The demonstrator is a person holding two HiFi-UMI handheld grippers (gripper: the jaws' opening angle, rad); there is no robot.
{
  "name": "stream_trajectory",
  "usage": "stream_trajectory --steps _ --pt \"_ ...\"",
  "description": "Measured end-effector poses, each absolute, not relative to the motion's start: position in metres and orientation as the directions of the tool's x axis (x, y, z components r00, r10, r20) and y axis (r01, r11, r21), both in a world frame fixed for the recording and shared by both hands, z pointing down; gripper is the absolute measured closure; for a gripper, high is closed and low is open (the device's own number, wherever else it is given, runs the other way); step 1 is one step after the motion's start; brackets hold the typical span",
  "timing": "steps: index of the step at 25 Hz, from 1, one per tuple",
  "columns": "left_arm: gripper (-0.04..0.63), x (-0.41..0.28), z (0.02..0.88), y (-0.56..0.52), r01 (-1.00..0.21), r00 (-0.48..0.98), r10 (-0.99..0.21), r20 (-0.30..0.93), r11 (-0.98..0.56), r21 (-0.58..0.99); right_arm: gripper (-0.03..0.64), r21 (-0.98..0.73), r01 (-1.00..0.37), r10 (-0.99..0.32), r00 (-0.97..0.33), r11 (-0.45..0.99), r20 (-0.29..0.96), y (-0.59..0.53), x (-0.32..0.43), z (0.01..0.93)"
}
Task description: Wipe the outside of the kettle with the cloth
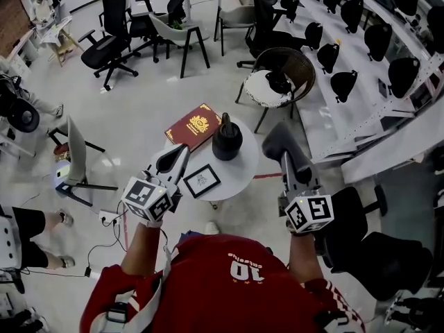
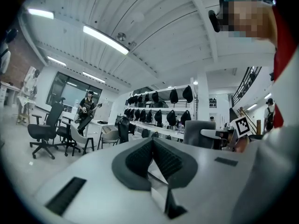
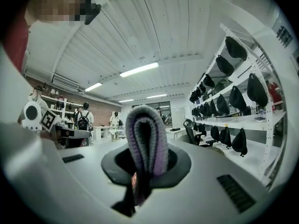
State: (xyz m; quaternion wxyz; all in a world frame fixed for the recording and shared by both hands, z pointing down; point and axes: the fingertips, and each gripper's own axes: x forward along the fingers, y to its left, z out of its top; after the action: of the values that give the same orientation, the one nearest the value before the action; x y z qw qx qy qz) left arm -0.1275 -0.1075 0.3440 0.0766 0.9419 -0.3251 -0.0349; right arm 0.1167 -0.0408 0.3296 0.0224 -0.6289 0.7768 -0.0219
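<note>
Grey-and-purple knit cloth (image 3: 147,136), folded, pinched firmly in the right gripper (image 1: 286,159). Left gripper (image 2: 153,146): jaws pressed together, empty. Black kettle (image 1: 227,141) on the round table (image 1: 243,177), not yet wiped (head view only; both gripper views face the ceiling). Step: approach. Next move: lower the cloth onto the kettle's side.

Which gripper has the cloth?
The right gripper: a folded grey-purple cloth sticks up between its jaws. The left gripper is shut on nothing.
</note>
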Motion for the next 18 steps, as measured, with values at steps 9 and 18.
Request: stream_trajectory --steps 9,18 --pt "0.588 -0.112 0.353 -0.132 -0.579 0.806 -0.592 -0.021 -0.794 0.184 0.569 -0.048 -0.982 -0.982 -0.185 0.183 0.026 -0.059 0.126 0.342" --pt "0.588 -0.090 0.362 -0.148 -0.615 0.779 -0.628 -0.009 -0.765 0.192 0.570 -0.071 -0.967 -0.968 -0.248 0.244 0.049 -0.097 0.143 0.363"
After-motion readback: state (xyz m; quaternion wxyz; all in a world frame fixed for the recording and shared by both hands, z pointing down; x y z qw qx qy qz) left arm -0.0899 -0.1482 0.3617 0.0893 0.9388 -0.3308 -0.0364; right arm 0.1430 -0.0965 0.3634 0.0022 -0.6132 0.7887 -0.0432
